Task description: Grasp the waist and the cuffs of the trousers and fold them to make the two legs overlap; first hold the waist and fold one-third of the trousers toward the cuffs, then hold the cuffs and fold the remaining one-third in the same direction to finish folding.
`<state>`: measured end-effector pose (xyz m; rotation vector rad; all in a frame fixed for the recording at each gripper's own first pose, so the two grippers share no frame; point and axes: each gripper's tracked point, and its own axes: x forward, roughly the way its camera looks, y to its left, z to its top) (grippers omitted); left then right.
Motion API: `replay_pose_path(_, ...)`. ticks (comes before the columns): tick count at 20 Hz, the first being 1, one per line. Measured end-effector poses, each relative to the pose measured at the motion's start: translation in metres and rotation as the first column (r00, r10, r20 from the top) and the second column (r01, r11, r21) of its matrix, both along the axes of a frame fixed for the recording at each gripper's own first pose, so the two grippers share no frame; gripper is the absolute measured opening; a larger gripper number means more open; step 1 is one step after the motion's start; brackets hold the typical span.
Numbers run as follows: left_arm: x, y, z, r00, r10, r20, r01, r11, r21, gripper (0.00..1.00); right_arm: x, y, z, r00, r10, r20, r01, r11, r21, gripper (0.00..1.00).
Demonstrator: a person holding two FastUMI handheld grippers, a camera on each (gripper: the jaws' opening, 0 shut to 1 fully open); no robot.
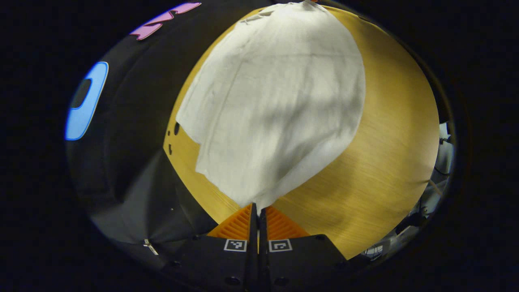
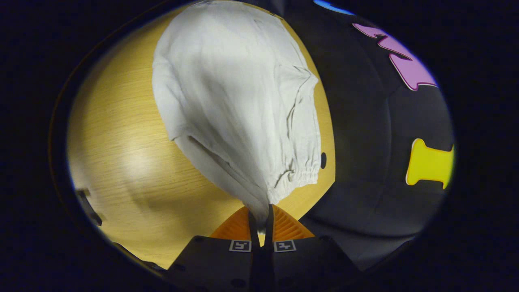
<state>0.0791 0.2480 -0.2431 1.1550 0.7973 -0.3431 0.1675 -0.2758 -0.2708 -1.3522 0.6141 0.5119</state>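
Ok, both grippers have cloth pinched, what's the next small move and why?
Probably carry both ends across together and lay them down. The left gripper and right gripper are each shut on a corner of the white trousers, the right one beside the gathered band, and the cloth rises off the wooden table.

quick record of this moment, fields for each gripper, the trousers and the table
left gripper: shut on a corner of the trousers
right gripper: shut on an edge of the trousers, beside the gathered elastic band
trousers: pale cloth, pulled up toward both grippers, the rest spread on the table
table: wood, holes near its edge
fold stage: cannot tell
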Motion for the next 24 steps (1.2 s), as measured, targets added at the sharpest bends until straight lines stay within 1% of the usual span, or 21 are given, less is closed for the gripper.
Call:
replay_pose_path(3, 0.027, -0.007, 0.033, 0.998, -0.01, 0.068, 0.012, 1.0, -0.018, 0.06, 0.012, 0.007, 0.026, 0.997, -0.05, 0.058, 0.046, 0.996, 0.078, 0.05)
replay_pose_path(4, 0.034, -0.012, 0.041, 0.997, -0.002, 0.077, 0.005, 0.999, -0.041, 0.05, 0.017, 0.01, 0.034, 0.995, -0.067, 0.073, 0.059, 0.993, 0.1, 0.05)
replay_pose_path(6, 0.06, -0.023, 0.067, 0.992, -0.017, 0.125, 0.027, 0.996, -0.081, 0.05, 0.027, 0.014, 0.052, 0.988, -0.102, 0.112, 0.083, 0.983, 0.163, 0.05)
replay_pose_path(8, 0.085, -0.024, 0.089, 0.985, -0.031, 0.17, 0.045, 0.996, -0.075, 0.05, 0.043, 0.021, 0.068, 0.977, -0.161, 0.141, 0.123, 0.961, 0.25, 0.05)
replay_pose_path(11, 0.119, -0.022, 0.111, 0.979, -0.01, 0.203, 0.029, 0.995, -0.092, 0.05, 0.076, 0.029, 0.087, 0.952, -0.256, 0.169, 0.18, 0.911, 0.371, 0.05)
replay_pose_path(12, 0.133, -0.029, 0.123, 0.972, -0.004, 0.233, 0.036, 0.991, -0.131, 0.05, 0.088, 0.032, 0.093, 0.942, -0.287, 0.171, 0.198, 0.891, 0.408, 0.05)
replay_pose_path(14, 0.167, -0.039, 0.14, 0.958, 0.029, 0.287, 0.035, 0.976, -0.215, 0.05, 0.109, 0.044, 0.102, 0.922, -0.355, 0.157, 0.238, 0.836, 0.494, 0.05)
replay_pose_path(15, 0.186, -0.04, 0.149, 0.948, 0.04, 0.315, 0.033, 0.974, -0.223, 0.05, 0.12, 0.049, 0.104, 0.913, -0.378, 0.153, 0.249, 0.814, 0.524, 0.05)
replay_pose_path(16, 0.208, -0.038, 0.159, 0.937, 0.043, 0.346, 0.039, 0.973, -0.227, 0.05, 0.139, 0.058, 0.109, 0.897, -0.417, 0.144, 0.268, 0.774, 0.574, 0.05)
replay_pose_path(17, 0.224, -0.035, 0.158, 0.934, 0.071, 0.349, 0.02, 0.968, -0.251, 0.05, 0.15, 0.062, 0.111, 0.885, -0.446, 0.135, 0.285, 0.746, 0.602, 0.05)
replay_pose_path(18, 0.239, -0.035, 0.16, 0.925, 0.111, 0.364, 0.002, 0.955, -0.297, 0.05, 0.161, 0.063, 0.109, 0.873, -0.469, 0.133, 0.295, 0.725, 0.622, 0.05)
replay_pose_path(19, 0.258, -0.033, 0.167, 0.905, 0.158, 0.395, -0.013, 0.938, -0.345, 0.05, 0.171, 0.064, 0.106, 0.862, -0.49, 0.13, 0.306, 0.707, 0.638, 0.05)
replay_pose_path(21, 0.29, -0.019, 0.171, 0.869, 0.267, 0.416, -0.068, 0.898, -0.435, 0.05, 0.19, 0.058, 0.097, 0.839, -0.531, 0.114, 0.336, 0.673, 0.658, 0.05)
replay_pose_path(22, 0.304, -0.009, 0.167, 0.853, 0.32, 0.413, -0.104, 0.879, -0.466, 0.05, 0.199, 0.053, 0.09, 0.822, -0.562, 0.092, 0.364, 0.642, 0.674, 0.05)
replay_pose_path(24, 0.325, 0.006, 0.154, 0.82, 0.415, 0.394, -0.166, 0.831, -0.53, 0.05, 0.212, 0.039, 0.083, 0.781, -0.623, 0.045, 0.406, 0.562, 0.72, 0.05)
